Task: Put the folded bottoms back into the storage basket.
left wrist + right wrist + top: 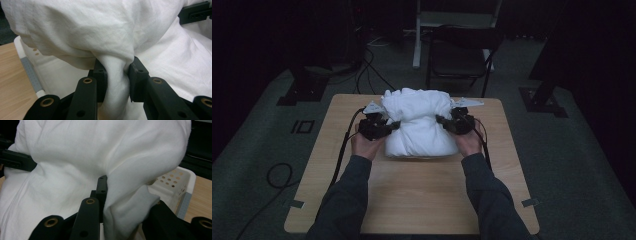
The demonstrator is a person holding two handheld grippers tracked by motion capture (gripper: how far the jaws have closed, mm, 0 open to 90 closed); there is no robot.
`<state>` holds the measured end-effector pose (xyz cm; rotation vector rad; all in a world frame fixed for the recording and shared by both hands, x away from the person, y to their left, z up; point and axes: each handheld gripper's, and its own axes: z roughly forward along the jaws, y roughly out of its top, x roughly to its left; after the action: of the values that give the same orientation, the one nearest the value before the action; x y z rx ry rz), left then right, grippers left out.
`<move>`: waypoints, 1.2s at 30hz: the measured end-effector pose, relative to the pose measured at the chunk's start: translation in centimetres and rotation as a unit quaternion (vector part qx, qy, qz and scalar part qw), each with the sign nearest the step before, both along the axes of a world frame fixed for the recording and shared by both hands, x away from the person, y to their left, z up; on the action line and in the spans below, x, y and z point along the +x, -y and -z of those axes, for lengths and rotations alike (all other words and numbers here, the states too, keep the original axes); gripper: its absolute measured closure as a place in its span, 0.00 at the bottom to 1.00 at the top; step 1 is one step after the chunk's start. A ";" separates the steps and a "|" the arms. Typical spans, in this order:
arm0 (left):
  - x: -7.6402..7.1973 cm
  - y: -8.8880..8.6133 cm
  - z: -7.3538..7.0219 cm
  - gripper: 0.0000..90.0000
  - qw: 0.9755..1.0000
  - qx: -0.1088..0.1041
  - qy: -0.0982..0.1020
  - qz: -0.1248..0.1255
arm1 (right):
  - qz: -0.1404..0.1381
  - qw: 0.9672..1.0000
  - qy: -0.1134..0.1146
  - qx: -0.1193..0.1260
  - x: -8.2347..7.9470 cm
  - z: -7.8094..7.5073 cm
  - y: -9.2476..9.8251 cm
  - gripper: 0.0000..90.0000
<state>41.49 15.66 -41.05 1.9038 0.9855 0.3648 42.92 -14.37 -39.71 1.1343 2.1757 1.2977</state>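
The left hand-held gripper (388, 126) is closed on a fold of the white cloth (418, 122). In the left gripper view we see its two black jaws pressed against a bunched strip of the fabric (116, 75), which passes between them and hangs down. The right hand-held gripper (443, 121) also has the cloth. In the right gripper view one jaw stands against a thick fold (127, 202), and the other jaw is mostly hidden under the fabric, so we cannot tell exactly how wide the gap is, but the fold sits between the jaws and is held.

We take the white cloth as our landmark. It is a large crumpled heap and it lies on the far half of the wooden bench (412, 195), about in the middle between the bench's sides. The left hand-held gripper meets it at its left side, the right one at its right side, both at about the middle of its height. The person's left hand (364, 145) and right hand (469, 142) are just beside the cloth, with dark sleeves coming from the near edge.

Under the cloth there is a white plastic basket (180, 185) with small holes in its wall and a grey strip at the corner; the cloth covers most of it and hangs over its rim. Behind the cloth, beyond the bench, a dark chair (459, 55) stands on the floor.
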 end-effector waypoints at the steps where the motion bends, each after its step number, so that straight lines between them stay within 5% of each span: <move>1: 0.1 0.0 0.0 0.80 1.000 -0.001 0.000 -0.001 | 0.001 1.000 0.000 0.000 0.1 0.0 0.0 0.83; 36: 4.3 0.9 -0.6 0.80 0.999 0.003 0.001 -0.033 | 0.037 0.999 -0.004 0.019 3.2 0.2 0.1 0.83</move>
<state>45.76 14.78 -40.49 1.8787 1.0494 0.4098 46.16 -14.48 -39.95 1.2251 2.1025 1.3087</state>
